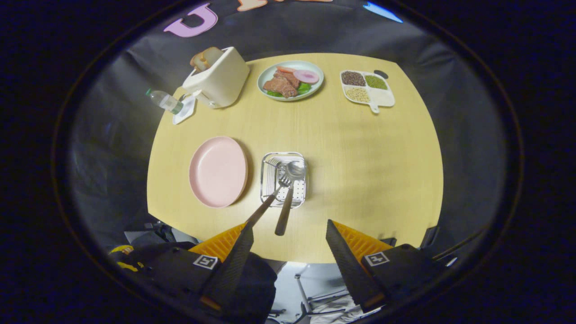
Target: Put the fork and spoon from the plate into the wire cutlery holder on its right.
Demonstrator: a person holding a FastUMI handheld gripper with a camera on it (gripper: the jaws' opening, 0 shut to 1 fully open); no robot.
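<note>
A pink plate (218, 171) lies bare on the round wooden table (360, 171). Just to its right stands the wire cutlery holder (284, 179). The fork (270, 198) and the spoon (288, 193) both stand in it, heads down in the basket and dark handles leaning out toward me. My gripper (288, 231) hovers high above the table's near edge, open, with nothing between its fingers. The fork's handle tip shows beside my left finger (238, 252).
At the table's far side stand a cream toaster (218, 77) with bread in it, a green plate of food (290, 80) and a white divided tray of beans (366, 87). A water bottle (164, 101) lies left of the toaster. Chair legs show below the near edge.
</note>
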